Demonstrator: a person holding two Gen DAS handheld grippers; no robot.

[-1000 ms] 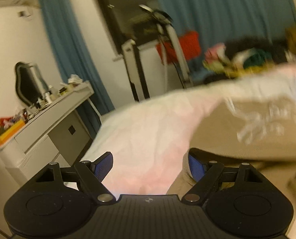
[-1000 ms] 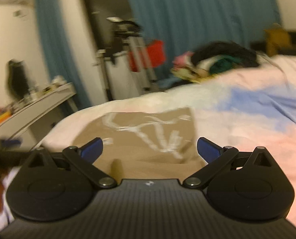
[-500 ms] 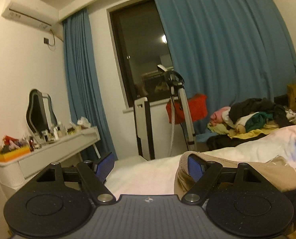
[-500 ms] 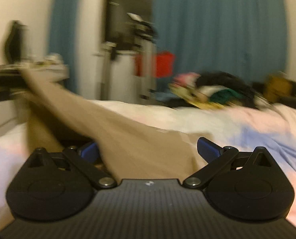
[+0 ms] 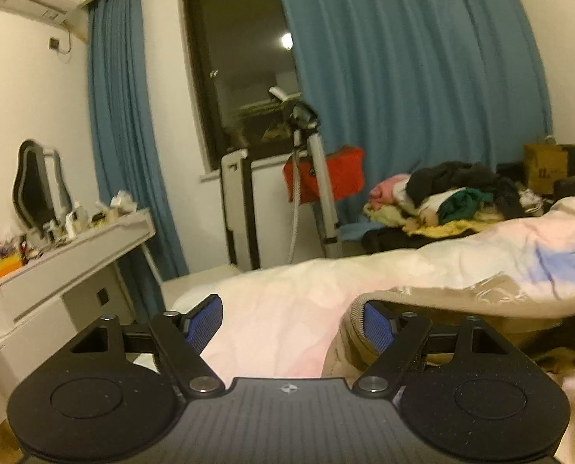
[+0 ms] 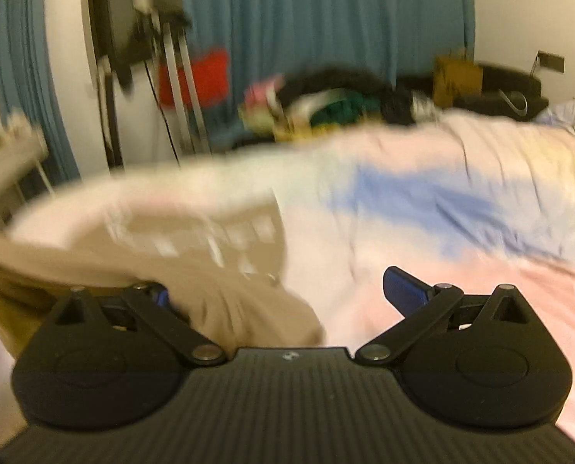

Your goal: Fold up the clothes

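A tan garment (image 5: 461, 301) with a pale print lies on the pink and blue bedcover (image 5: 287, 301). In the left wrist view my left gripper (image 5: 291, 321) is open; a ribbed tan edge (image 5: 349, 332) drapes over its right finger, and the left finger is bare. In the blurred right wrist view my right gripper (image 6: 279, 294) is open; the tan garment (image 6: 210, 263) covers its left finger and spreads away to the left. The right finger (image 6: 403, 290) stands free over the bedcover (image 6: 442, 232).
A white dressing table (image 5: 67, 255) with a mirror and clutter stands at the left. A pile of mixed clothes (image 5: 453, 201) lies beyond the bed's far side. A stand with a red bag (image 5: 326, 178) is by the dark window and blue curtains.
The left gripper rose to face the room, then dipped back towards the bed with the tan edge still over its right finger. The right gripper swung; the garment was lifted at its left, then dropped lower.
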